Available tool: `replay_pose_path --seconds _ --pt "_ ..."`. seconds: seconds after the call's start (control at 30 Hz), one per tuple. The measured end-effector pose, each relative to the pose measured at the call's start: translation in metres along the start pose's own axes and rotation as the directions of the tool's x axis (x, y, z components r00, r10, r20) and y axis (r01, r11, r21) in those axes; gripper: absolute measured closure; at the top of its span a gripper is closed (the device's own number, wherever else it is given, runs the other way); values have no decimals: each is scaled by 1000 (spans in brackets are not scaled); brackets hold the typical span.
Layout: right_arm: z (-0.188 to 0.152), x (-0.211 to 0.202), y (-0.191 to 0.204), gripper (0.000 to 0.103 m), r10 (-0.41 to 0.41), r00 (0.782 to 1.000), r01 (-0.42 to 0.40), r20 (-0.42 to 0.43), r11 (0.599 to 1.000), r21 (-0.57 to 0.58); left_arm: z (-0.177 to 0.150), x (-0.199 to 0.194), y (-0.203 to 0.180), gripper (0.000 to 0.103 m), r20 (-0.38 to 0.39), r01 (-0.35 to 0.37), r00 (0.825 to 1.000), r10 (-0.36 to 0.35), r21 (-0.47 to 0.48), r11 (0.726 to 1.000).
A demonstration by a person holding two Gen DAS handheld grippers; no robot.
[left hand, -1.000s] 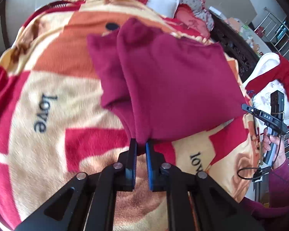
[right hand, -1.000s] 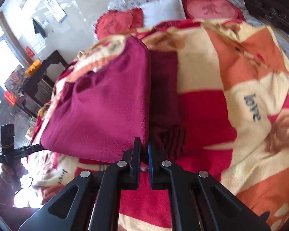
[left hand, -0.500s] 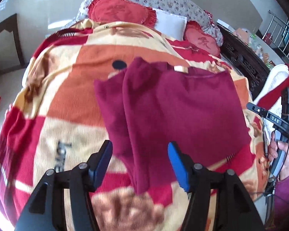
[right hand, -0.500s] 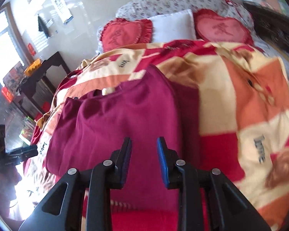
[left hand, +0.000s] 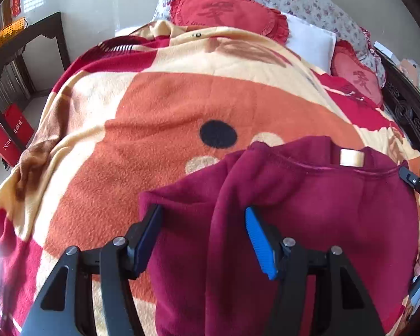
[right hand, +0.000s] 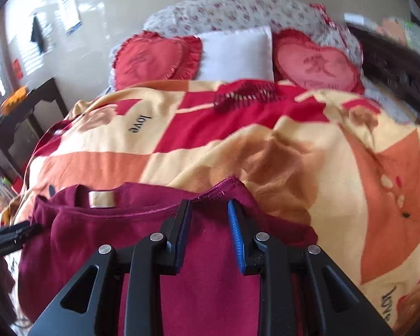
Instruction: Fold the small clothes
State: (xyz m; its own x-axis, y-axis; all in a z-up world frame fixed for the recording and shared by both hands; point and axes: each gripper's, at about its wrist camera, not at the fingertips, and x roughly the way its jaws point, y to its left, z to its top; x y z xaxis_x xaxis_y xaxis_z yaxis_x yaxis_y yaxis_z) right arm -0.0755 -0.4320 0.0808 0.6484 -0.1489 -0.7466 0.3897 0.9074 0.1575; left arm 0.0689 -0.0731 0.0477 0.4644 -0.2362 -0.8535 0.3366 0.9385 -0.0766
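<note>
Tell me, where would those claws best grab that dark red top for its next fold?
Probably at the two neckline corners. The top lies flat on the blanket, collar and label facing away, side flaps already folded in. Each open claw, left and right, could come in low from the near side and pinch the stitched collar edge.

A bed (left hand: 159,117) with an orange, red and cream blanket (right hand: 238,145) fills the frame. Two red heart cushions (right hand: 316,64) flank a white pillow (right hand: 238,56) at the top. A dark wooden table (left hand: 19,56) stands upper left against a pale, sunlit wall (left hand: 106,2).
</note>
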Motion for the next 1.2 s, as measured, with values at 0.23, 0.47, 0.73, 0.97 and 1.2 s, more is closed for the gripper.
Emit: replay_pose_path --seconds 0.23,0.47,0.73,0.97,1.2 --pt "5 5 3 93 -39 999 39 -4 997 -71 -1 4 -5 34 18 -23 1000 22 38 999" --pt "-18 -41 12 91 19 1000 -19 -2 998 -68 -3 -2 -5 34 23 -15 1000 14 44 999" --pt "-36 -17 -16 91 -23 994 25 -110 1000 11 -5 -14 -2 34 19 -22 1000 21 39 999" --pt "-26 -35 9 91 -2 997 2 -77 1000 7 -12 -29 7 34 13 -22 1000 22 34 999" --pt "-34 -28 94 91 152 980 -169 -130 977 -132 -24 -44 16 34 2 -1 1000 1 25 1000"
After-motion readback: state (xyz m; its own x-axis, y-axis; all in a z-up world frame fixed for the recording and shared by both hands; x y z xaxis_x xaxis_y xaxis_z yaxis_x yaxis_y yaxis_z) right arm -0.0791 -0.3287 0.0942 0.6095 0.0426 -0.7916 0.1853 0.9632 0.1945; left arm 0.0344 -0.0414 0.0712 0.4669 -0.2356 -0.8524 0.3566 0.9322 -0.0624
